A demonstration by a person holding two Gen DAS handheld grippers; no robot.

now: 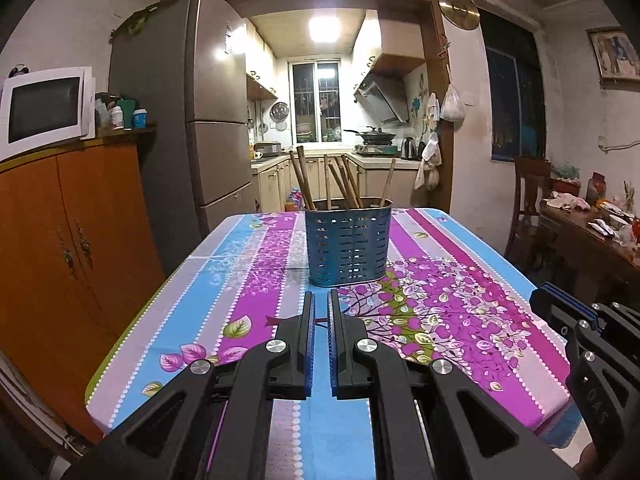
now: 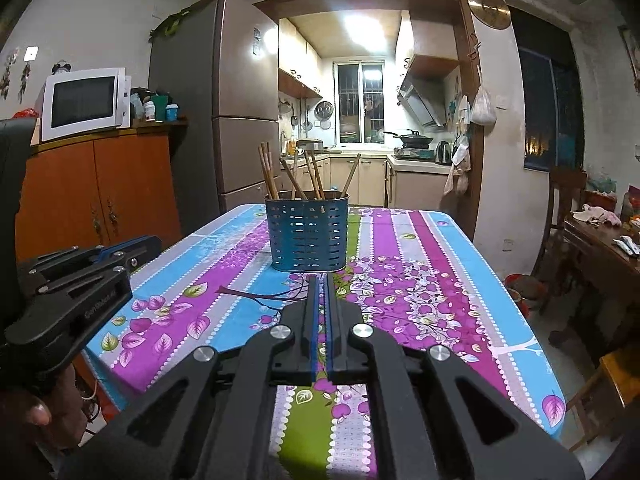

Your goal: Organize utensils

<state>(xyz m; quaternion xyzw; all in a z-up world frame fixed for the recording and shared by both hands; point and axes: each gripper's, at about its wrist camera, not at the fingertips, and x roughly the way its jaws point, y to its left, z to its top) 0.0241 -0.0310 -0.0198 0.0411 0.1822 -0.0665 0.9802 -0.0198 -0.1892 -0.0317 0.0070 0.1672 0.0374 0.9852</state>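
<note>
Chopsticks (image 1: 340, 178) standing in blue slotted holder (image 1: 348, 246) mid-desk (image 1: 224, 280), apparently already gathered, so finishing or beginning; next move likely needing a reach forward. Left gripper (image 1: 321, 300) and right gripper (image 2: 321, 282) hovering just short, angling slightly down, fingers (image 1: 309, 320) nearly closed, holding nothing.

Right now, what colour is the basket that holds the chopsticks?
Blue, with rows of small slots in the basket; the left wrist view shows it best.
</note>
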